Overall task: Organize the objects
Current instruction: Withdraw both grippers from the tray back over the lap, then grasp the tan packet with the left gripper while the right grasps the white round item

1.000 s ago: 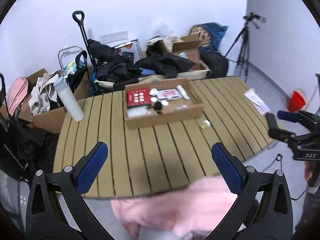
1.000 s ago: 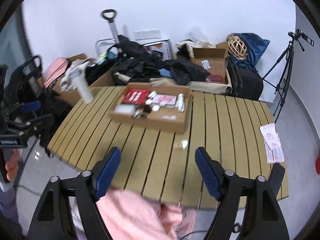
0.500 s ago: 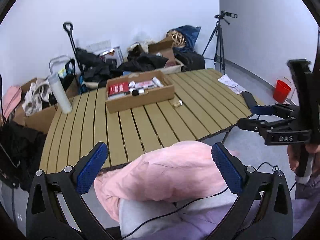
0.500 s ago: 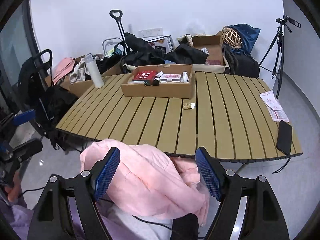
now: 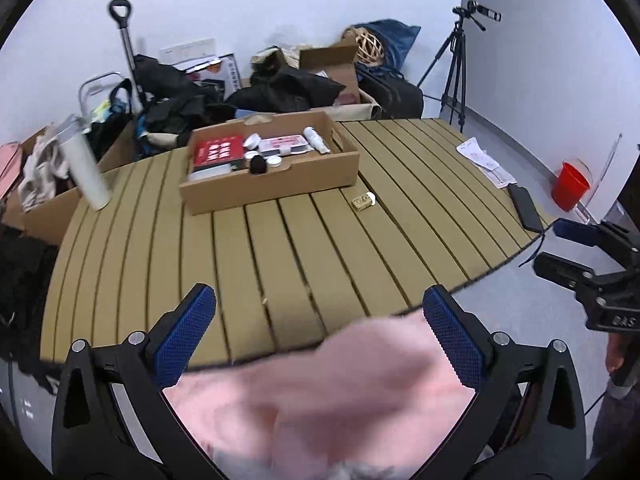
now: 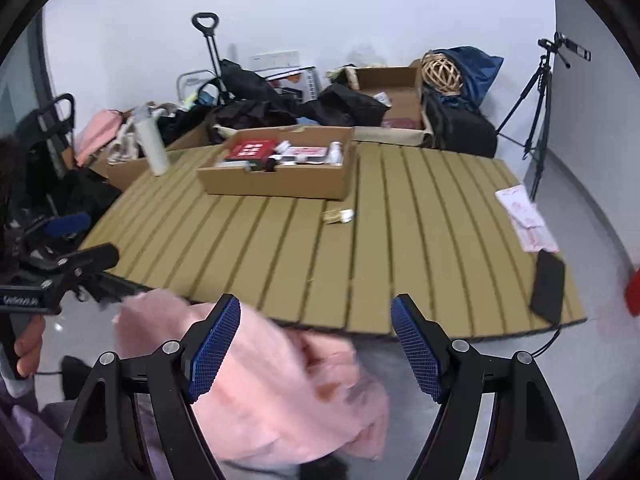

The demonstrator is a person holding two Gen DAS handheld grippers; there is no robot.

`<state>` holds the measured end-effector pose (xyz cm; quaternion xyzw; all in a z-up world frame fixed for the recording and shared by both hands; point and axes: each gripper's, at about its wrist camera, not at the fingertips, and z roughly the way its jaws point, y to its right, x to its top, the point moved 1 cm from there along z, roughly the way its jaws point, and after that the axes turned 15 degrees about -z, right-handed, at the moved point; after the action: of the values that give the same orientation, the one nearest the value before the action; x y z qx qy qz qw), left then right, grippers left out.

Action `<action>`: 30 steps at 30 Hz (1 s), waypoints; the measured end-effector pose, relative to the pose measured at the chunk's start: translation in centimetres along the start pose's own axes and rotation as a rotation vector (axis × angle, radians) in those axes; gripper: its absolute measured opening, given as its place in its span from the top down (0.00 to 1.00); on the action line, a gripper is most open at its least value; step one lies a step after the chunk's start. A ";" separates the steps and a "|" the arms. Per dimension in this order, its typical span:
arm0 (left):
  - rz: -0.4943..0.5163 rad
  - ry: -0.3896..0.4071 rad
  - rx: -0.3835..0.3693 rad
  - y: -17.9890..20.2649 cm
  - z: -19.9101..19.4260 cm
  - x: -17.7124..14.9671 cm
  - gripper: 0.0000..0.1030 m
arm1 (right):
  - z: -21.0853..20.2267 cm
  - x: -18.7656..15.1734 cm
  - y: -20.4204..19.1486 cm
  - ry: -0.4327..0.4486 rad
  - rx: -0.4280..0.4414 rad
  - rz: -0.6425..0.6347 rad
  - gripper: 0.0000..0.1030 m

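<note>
A shallow cardboard box (image 5: pixel 272 184) (image 6: pixel 280 184) stands on the slatted table (image 5: pixel 280 248) (image 6: pixel 400 240). It holds a red packet (image 5: pixel 218 150), small jars and a white tube. A small gold-wrapped item (image 5: pixel 363 201) (image 6: pixel 338 216) lies loose in front of the box. A white bottle (image 5: pixel 86 168) (image 6: pixel 151 148) stands at the table's left. My left gripper (image 5: pixel 320 336) and right gripper (image 6: pixel 316 344) are open and empty, short of the table's near edge. The right gripper also shows in the left wrist view (image 5: pixel 576 252), the left gripper in the right wrist view (image 6: pixel 76 240).
A black phone (image 5: pixel 525 207) (image 6: pixel 548 286) and papers (image 5: pixel 484 162) (image 6: pixel 526 218) lie at the table's right edge. Pink clothing (image 5: pixel 328 400) (image 6: pixel 256 384) fills the foreground. Bags, boxes, a trolley and a tripod (image 6: pixel 540 100) crowd the back wall. A red bucket (image 5: pixel 570 186) stands on the floor.
Both grippers have moved forward toward the table since half a second ago; the table and box look nearer. Both stay open.
</note>
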<state>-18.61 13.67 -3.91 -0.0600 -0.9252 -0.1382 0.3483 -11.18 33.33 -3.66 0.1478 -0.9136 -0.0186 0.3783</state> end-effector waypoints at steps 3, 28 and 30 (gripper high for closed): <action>0.045 -0.002 -0.052 1.2 2.9 1.5 0.00 | 1.9 0.7 1.8 -0.011 -0.001 0.011 0.21; 0.184 -0.222 -0.177 4.3 27.0 4.9 0.82 | 23.0 3.9 10.7 -0.146 0.097 0.070 0.30; 0.135 -0.196 -0.165 2.3 25.3 5.0 0.82 | 25.4 5.1 10.0 -0.141 0.108 0.042 0.36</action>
<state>-37.77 23.45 -18.35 -0.1637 -0.9342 -0.1833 0.2585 -34.84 39.45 -16.83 0.1472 -0.9406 0.0284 0.3047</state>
